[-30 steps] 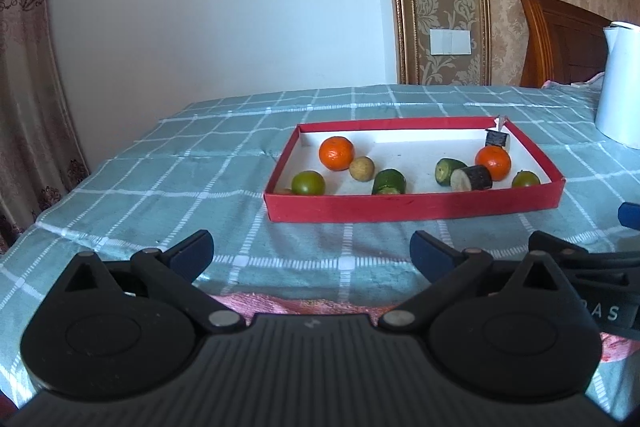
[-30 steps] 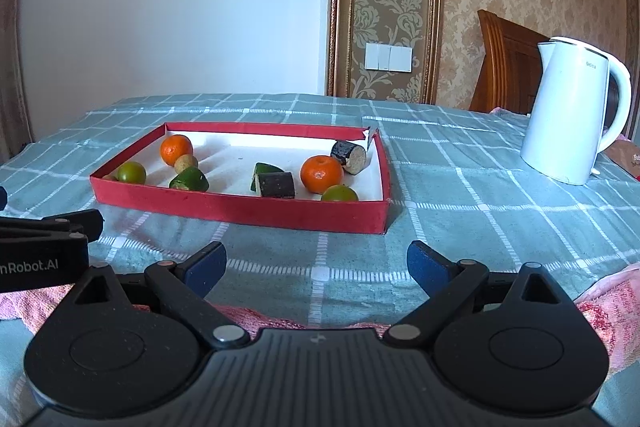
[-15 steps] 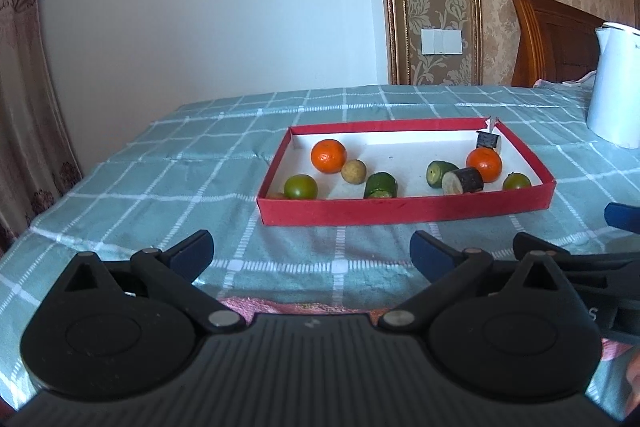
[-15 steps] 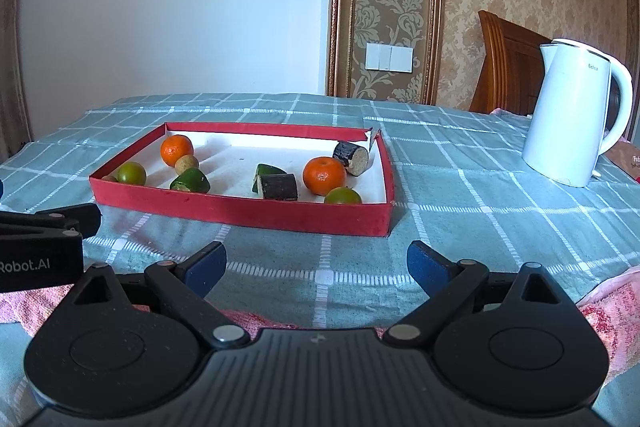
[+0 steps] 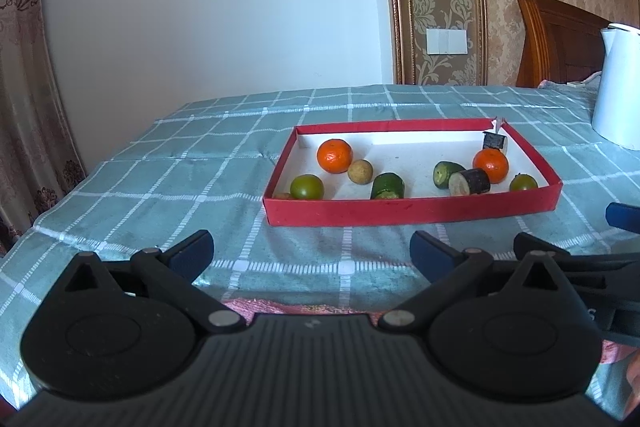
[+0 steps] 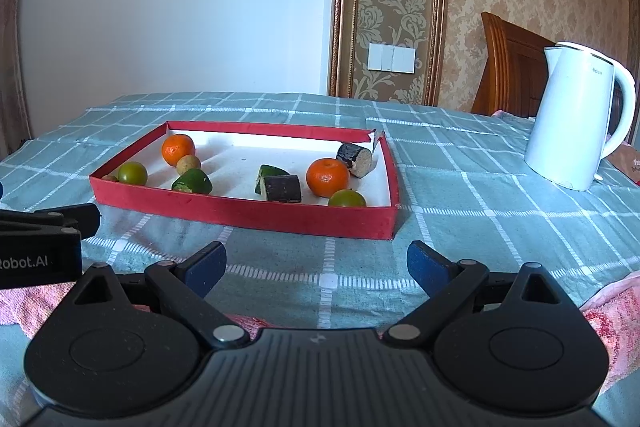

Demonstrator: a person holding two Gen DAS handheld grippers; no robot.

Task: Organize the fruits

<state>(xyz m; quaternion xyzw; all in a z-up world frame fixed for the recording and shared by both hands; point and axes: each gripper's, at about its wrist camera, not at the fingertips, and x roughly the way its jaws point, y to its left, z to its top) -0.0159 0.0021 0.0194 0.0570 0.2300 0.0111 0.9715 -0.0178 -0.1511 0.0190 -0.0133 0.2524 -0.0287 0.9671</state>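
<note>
Two views, taken in turn. In the left wrist view, the left tongs stood wide and empty above the desk, as one second before; the red tray had shifted slightly right and looked a little smaller. The tray held two oranges, green fruits and dark cut pieces, all loose. A teal checked cloth covered the desk, against a white wall.

In the right wrist view, the right tongs also stood wide, holding nothing, with the scene nearly unchanged. The tray lay ahead to the left; a white kettle stood well apart on the right, before patterned wallpaper.
</note>
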